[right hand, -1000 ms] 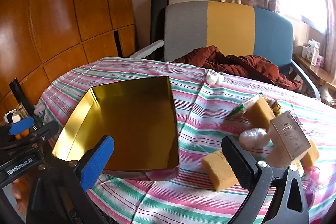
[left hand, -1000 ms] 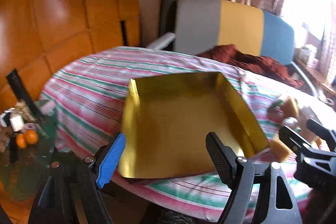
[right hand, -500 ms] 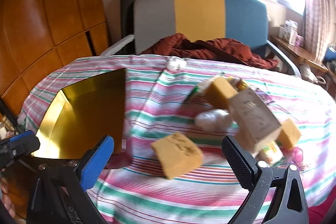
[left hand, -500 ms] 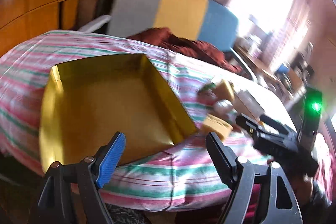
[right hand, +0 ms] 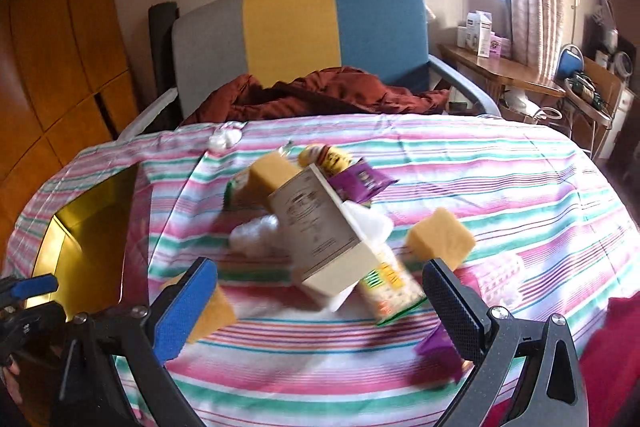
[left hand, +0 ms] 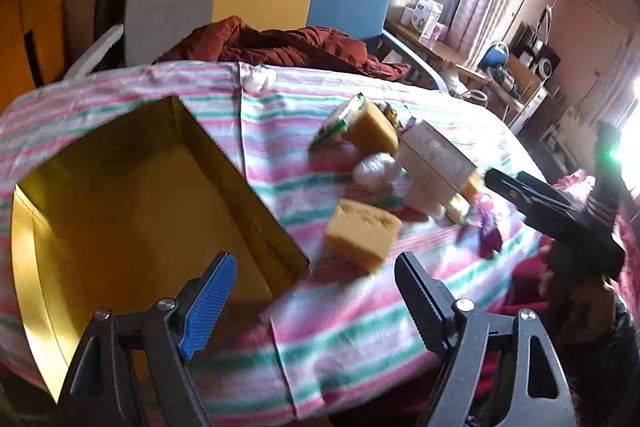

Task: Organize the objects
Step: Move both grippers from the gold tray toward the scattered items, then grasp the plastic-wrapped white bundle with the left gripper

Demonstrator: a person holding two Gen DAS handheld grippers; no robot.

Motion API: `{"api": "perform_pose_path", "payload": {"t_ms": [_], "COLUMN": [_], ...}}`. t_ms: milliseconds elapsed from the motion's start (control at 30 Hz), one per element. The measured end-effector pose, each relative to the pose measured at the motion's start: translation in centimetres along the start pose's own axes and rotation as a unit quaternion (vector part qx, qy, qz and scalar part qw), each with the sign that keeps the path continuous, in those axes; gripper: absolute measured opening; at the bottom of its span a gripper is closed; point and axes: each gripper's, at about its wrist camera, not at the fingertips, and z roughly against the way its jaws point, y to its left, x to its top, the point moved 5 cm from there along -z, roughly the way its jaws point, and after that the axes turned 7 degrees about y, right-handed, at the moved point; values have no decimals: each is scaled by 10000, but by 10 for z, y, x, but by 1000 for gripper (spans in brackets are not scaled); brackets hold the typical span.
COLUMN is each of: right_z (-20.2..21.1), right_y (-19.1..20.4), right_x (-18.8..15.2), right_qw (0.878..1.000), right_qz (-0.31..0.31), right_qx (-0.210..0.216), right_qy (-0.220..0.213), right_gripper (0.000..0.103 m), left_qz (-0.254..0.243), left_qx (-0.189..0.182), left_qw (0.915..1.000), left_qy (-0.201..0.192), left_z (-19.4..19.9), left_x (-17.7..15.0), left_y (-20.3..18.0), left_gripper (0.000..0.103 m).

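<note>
An open gold box [left hand: 120,207] rests on the striped tablecloth [left hand: 340,327], ahead and left of my left gripper [left hand: 316,307]. Its jaws are opening and hold nothing. A yellow sponge [left hand: 362,233] lies just beyond it, beside the box. My right gripper [right hand: 320,307] hangs open over the table's near side. In front of it a beige carton [right hand: 320,231] lies tilted in a pile. With it are a green and yellow snack packet [right hand: 388,287], a white wad [right hand: 256,235] and a purple packet [right hand: 360,181]. More yellow sponges [right hand: 440,241] lie around the pile.
A chair [right hand: 296,39] with a grey, yellow and blue back stands behind the table, a red-brown garment [right hand: 320,95] on its seat. Orange wooden panels [right hand: 60,47] line the left. A cluttered desk [right hand: 500,71] sits at the right by the window.
Both views have swung to the right. The gold box has slid to the left of each picture and the pile of items has come to the middle. Both grippers stay empty.
</note>
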Motion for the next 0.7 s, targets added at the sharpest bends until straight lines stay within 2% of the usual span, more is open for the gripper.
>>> {"api": "perform_pose_path", "payload": {"t_ms": [133,233,400,467,633,700], "right_z": [-3,-4,-7,-9,-22,-30], "right_y": [-9,-12,-16,-17,-27,-34], "right_x": [9,19,39,45,57,61], "right_qw": [10000,9998,9990,9983,9961,9954], "right_qz": [80,184,378,483,696,622], "right_qx": [58,66,150,202,474,688], "right_qy": [5,-52,-201,-251,-251,-222], "right_gripper": [103,103,103,103,103,103], "left_qz": [-78,-90,94,197,-97,-333], "left_qx": [157,287,430,646,1148,1174], "left_qw": [9998,9995,9985,9971,9915,9903], "left_qy": [85,90,318,364,598,666], "left_z": [-10,-21,-58,-78,-132,-153], "left_x": [41,83,149,176,215,225], "left_y": [4,9,21,26,34,35], "left_gripper": [83,83,83,82,80,77]}}
